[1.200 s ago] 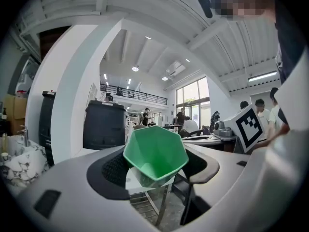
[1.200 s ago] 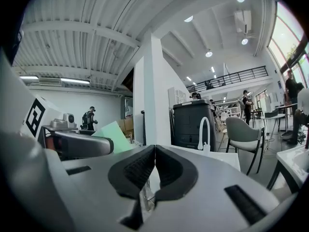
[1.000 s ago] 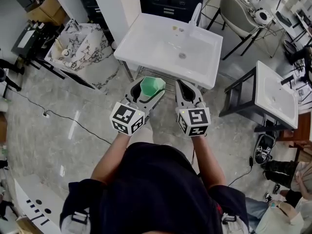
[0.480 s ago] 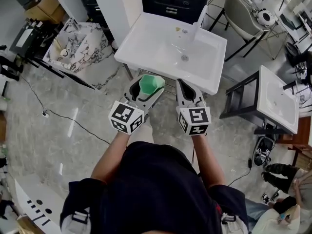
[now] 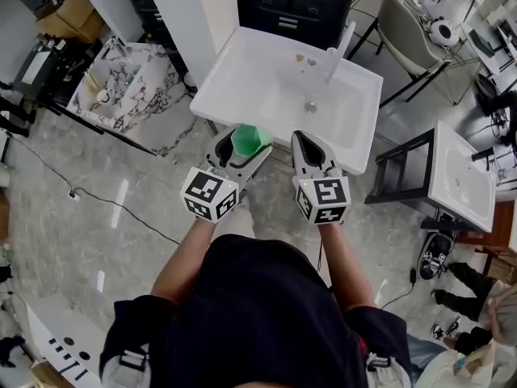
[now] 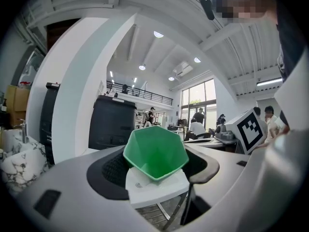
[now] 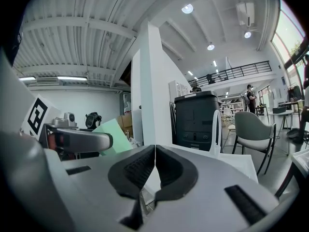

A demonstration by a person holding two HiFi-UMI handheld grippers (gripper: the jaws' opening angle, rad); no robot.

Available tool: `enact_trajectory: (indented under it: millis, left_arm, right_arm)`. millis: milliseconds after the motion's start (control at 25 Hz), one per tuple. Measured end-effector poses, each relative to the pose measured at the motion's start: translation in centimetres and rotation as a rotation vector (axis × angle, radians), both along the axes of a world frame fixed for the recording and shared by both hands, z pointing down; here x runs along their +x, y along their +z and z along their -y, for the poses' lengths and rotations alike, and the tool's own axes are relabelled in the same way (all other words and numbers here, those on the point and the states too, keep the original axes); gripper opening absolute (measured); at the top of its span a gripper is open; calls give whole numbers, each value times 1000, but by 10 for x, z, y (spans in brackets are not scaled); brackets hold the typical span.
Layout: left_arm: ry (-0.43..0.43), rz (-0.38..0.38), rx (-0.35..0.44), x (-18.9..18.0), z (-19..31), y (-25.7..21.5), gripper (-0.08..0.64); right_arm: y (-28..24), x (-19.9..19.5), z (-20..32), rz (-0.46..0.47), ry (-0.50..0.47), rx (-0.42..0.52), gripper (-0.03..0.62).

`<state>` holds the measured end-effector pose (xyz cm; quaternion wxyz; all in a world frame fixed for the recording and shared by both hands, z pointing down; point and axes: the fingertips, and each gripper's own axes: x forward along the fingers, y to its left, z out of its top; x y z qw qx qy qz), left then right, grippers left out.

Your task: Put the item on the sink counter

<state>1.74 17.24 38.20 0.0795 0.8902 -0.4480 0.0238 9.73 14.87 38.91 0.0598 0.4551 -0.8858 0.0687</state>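
— Where's the cup?

— The green faceted cup is clamped in the left tongs, at the near edge of the white sink, its mouth tipped back toward the person.

— And the right tongs?

— Closed on nothing, level with the left pair and just beside them, so the left does the placing.

— Room to set it down?

— I'd say so. The flat counter rim left of the basin lies bare straight ahead; the faucet stands well apart at the far right.
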Motion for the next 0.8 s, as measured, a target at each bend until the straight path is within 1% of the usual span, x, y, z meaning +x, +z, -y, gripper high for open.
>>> enact_trajectory:
  millis: [440,800]
  left_arm:
    - [32,-19,-13,-34,58,-5,327]
    - [73,-38,-22,-67,103,-16,327]
  right_arm:
    - [-6,-34,56,-14,20,-8,35]
    - [-17,-58,100,-15,75,-20,34]
